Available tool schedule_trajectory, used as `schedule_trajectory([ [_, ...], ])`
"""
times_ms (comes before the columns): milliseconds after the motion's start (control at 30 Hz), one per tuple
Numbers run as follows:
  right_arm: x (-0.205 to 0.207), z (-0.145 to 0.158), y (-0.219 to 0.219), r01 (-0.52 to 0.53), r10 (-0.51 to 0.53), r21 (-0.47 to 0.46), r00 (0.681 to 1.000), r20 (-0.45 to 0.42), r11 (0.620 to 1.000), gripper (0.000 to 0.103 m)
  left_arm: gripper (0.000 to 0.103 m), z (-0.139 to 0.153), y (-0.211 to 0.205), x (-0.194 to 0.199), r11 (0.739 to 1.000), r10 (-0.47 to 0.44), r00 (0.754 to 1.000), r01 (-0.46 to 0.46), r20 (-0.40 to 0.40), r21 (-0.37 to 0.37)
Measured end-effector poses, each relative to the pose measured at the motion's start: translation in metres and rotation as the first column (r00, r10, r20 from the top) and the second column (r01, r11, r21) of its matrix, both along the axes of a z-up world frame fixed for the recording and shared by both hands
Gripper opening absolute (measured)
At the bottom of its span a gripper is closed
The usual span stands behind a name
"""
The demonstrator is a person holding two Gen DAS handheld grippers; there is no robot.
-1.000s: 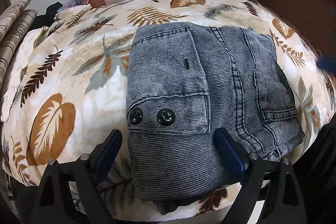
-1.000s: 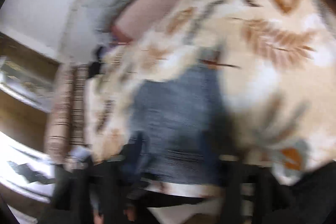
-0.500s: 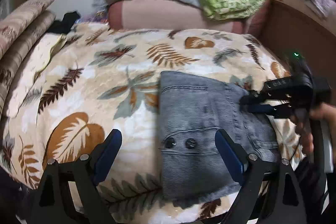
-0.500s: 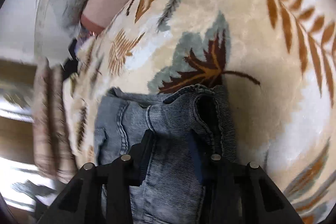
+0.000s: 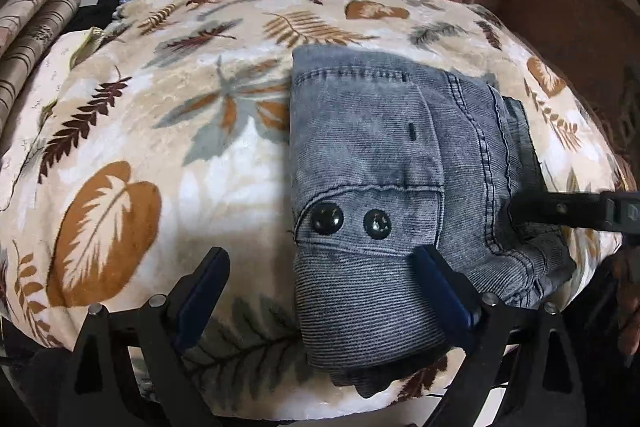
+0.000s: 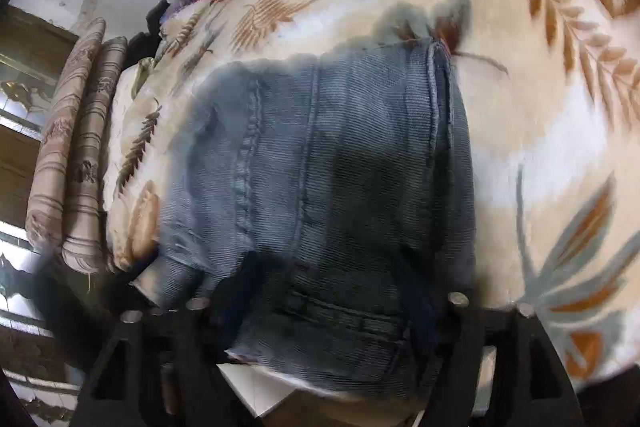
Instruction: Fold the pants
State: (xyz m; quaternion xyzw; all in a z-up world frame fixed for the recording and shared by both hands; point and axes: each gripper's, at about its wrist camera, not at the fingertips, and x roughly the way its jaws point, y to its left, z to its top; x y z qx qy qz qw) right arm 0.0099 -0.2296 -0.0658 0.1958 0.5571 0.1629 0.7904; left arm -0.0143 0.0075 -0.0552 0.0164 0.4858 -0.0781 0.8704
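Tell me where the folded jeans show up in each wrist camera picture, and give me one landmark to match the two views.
Left wrist view: the folded jeans lie right of centre on the leaf-print blanket, two dark buttons facing the camera.
Right wrist view: the folded jeans fill the centre and lower middle, running down between the fingers.
Shared landmark: the striped rolled cushions at the left edge.

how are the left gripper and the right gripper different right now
The left gripper stands wide open, one finger over the leaf blanket and one over the folded jeans. The right gripper is narrower, opening, with denim between its fingers at the jeans' edge. Both have dark blue pads.
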Motion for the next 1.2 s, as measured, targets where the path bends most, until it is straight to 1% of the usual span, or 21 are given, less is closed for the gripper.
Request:
schedule_trajectory([
  [67, -0.003, 0.010, 0.001, -0.005, 0.005, -0.025, 1.000, -0.001, 1.000, 0.066, 0.094, 0.012, 0.009, -0.001, 0.999, 0.012, 1.000, -0.012, 0.001, -0.045],
  [133, 0.001, 0.012, 0.003, -0.020, 0.019, -0.053, 1.000, -0.018, 0.998, 0.066, 0.094, 0.028, 0.019, -0.007, 0.996, 0.047, 0.997, -0.042, 0.055, -0.083],
  [167, 0.001, 0.009, 0.003, -0.029, 0.028, -0.052, 0.999, -0.023, 0.998, 0.067, 0.094, 0.031, 0.021, -0.009, 0.995, 0.059, 0.996, -0.053, 0.072, -0.085],
  [200, 0.001, 0.009, 0.003, -0.035, 0.034, -0.054, 0.999, -0.020, 0.998, 0.067, 0.094, 0.029, 0.021, -0.007, 0.996, 0.058, 0.996, -0.053, 0.061, -0.071],
  [267, 0.000, 0.010, 0.004, -0.043, 0.042, -0.058, 0.999, -0.013, 0.997, 0.067, 0.095, 0.002, 0.011, 0.000, 1.000, 0.020, 0.999, -0.020, -0.046, 0.008],
  [300, -0.001, 0.010, 0.004, -0.043, 0.042, -0.063, 0.999, -0.020, 0.997, 0.067, 0.095, -0.001, 0.011, -0.002, 0.999, 0.030, 0.999, -0.031, -0.017, -0.011],
  [367, 0.000, 0.020, 0.005, -0.030, 0.027, -0.082, 0.999, -0.045, 0.996, 0.067, 0.095, 0.000, 0.012, -0.002, 0.998, 0.050, 0.998, -0.050, -0.032, -0.022],
  [400, 0.001, 0.029, 0.005, -0.023, 0.020, -0.089, 0.999, -0.029, 0.996, 0.067, 0.095, 0.001, 0.011, -0.001, 0.999, 0.044, 0.999, -0.044, -0.032, -0.017],
  [467, 0.011, 0.052, 0.016, -0.019, 0.024, -0.091, 0.999, 0.049, 0.996, 0.067, 0.095, 0.002, 0.007, -0.002, 1.000, 0.025, 0.999, -0.025, -0.020, 0.005],
  [533, 0.022, 0.071, 0.018, -0.009, 0.019, -0.085, 0.993, 0.113, 0.996, 0.070, 0.095, 0.001, 0.005, -0.002, 0.999, 0.033, 0.999, -0.033, -0.024, 0.001],
  [567, 0.029, 0.075, 0.018, -0.002, 0.013, -0.084, 0.992, 0.125, 0.996, 0.071, 0.095, 0.001, 0.005, -0.003, 0.999, 0.035, 0.999, -0.035, -0.024, -0.001],
  [633, 0.048, 0.072, 0.016, 0.023, -0.016, -0.063, 0.994, 0.111, 0.998, 0.073, 0.095, 0.001, 0.006, -0.003, 0.999, 0.034, 0.999, -0.034, -0.023, -0.001],
  [667, 0.057, 0.064, 0.015, 0.023, -0.019, -0.042, 0.995, 0.094, 0.999, 0.076, 0.095, 0.001, 0.007, -0.003, 0.999, 0.034, 0.999, -0.034, -0.024, -0.001],
  [700, 0.063, 0.053, 0.013, 0.022, -0.018, -0.045, 0.997, 0.077, 0.999, 0.078, 0.095, 0.001, 0.007, -0.002, 0.999, 0.034, 0.999, -0.034, -0.025, -0.001],
  [733, 0.072, 0.028, 0.011, 0.039, -0.037, -0.104, 0.999, 0.018, 0.994, 0.078, 0.095, 0.002, 0.007, -0.002, 1.000, 0.029, 0.999, -0.029, -0.027, -0.006],
  [767, 0.076, 0.004, 0.008, 0.041, -0.048, -0.123, 0.997, -0.052, 0.992, 0.079, 0.095, 0.001, 0.006, -0.002, 1.000, 0.026, 0.999, -0.026, -0.029, -0.006],
  [800, 0.076, -0.003, 0.007, 0.042, -0.046, -0.105, 0.998, -0.042, 0.994, 0.079, 0.095, 0.001, 0.007, -0.001, 1.000, 0.026, 0.999, -0.026, -0.024, 0.001],
  [833, 0.070, 0.003, 0.005, 0.051, -0.050, -0.093, 0.999, 0.015, 0.994, 0.079, 0.095, 0.002, 0.006, -0.002, 1.000, 0.020, 1.000, -0.020, -0.019, 0.007],
  [933, 0.066, 0.015, 0.005, 0.050, -0.050, -0.090, 0.999, 0.005, 0.995, 0.079, 0.095, 0.000, 0.007, 0.000, 1.000, 0.024, 0.999, -0.024, -0.031, -0.009],
  [1067, 0.058, 0.022, -0.010, 0.102, -0.103, -0.037, 0.995, -0.013, 0.994, 0.079, 0.095, 0.001, 0.007, -0.001, 1.000, 0.021, 0.999, -0.022, -0.027, -0.012],
  [1200, 0.037, 0.029, -0.026, 0.133, -0.132, -0.021, 0.991, 0.012, 0.991, 0.079, 0.094, 0.011, 0.017, 0.000, 0.996, 0.031, 0.999, -0.033, -0.029, -0.080],
])
